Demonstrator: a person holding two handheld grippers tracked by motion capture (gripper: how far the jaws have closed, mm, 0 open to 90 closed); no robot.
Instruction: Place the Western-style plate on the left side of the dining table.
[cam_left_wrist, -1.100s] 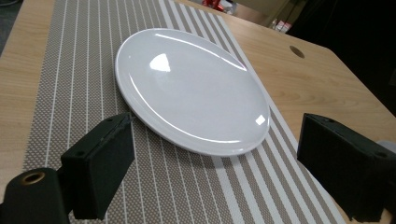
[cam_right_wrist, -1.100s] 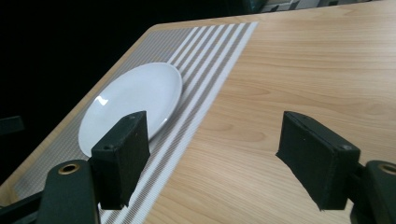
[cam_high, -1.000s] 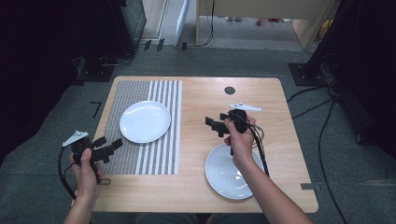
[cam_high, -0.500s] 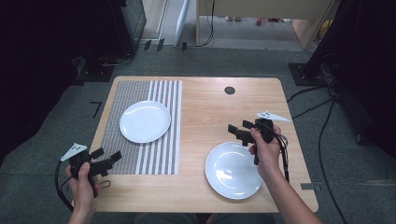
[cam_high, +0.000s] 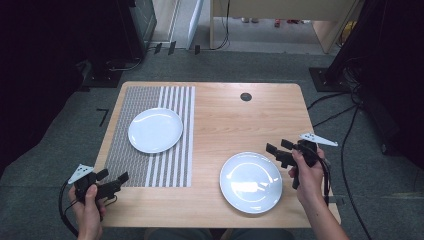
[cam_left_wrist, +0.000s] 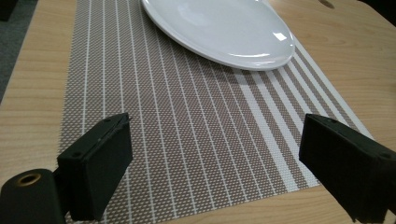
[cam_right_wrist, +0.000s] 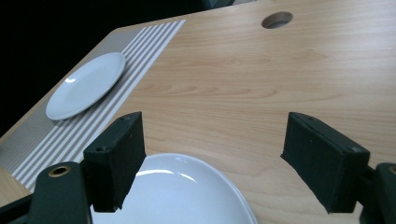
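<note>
Worktop (cam_high: 225, 120): wood, striped mat (cam_high: 150, 130), two white plates (cam_high: 155, 130) (cam_high: 251, 182).
Room: grey carpet (cam_high: 75, 145), cables.
My left tongs (cam_high: 112, 183): apart, empty.
My right tongs (cam_high: 277, 152): apart, by near plate.
High view: my hands (cam_high: 89, 200).

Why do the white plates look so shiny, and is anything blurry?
High view: overhead light glares on the round white plate on bare wood, surroundings fall dark. Left gripper view: a small highlight on the white plate on the striped grey placemat, all fairly sharp. Right gripper view: the near plate's rim glints.
</note>
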